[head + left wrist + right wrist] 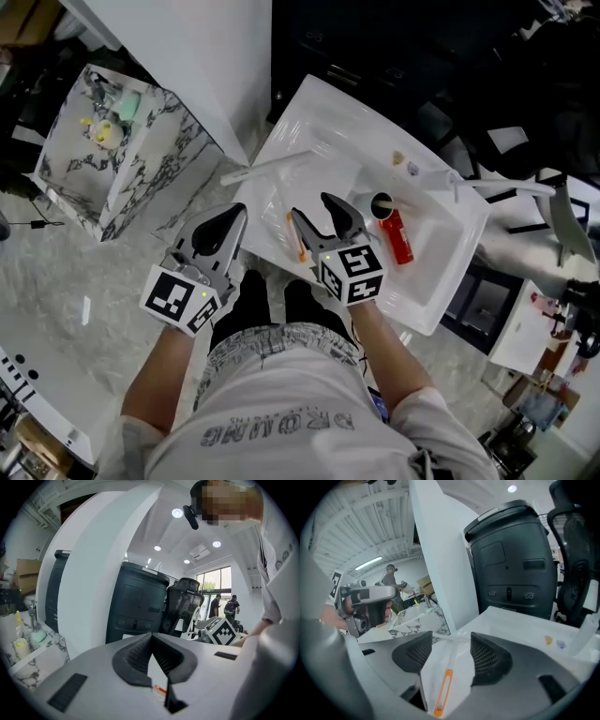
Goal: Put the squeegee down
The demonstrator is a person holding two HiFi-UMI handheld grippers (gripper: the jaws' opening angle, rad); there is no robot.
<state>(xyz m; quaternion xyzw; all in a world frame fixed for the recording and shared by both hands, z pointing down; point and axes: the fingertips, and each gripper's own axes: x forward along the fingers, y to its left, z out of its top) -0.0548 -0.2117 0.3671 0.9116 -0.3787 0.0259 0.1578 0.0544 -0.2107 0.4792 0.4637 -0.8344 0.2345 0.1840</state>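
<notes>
The squeegee (298, 246) is white with an orange strip in its handle. It lies on the flat left part of the white sink (441, 300), its long blade (272, 167) at the far end. My right gripper (310, 206) hovers just above the handle, open and touching nothing. In the right gripper view the squeegee (443, 691) lies on the sink below the gap between the jaws. My left gripper (236, 214) hangs to the left of the sink, shut and empty. In the left gripper view its pads (140, 653) meet at the tip.
A red bottle (398, 236) with a dark cap lies in the sink's bowl. A marble-patterned stand (122, 159) with small items sits at the left, beside a white pillar (187, 47). A black bin (511, 559) and an office chair (576, 564) stand beyond the sink.
</notes>
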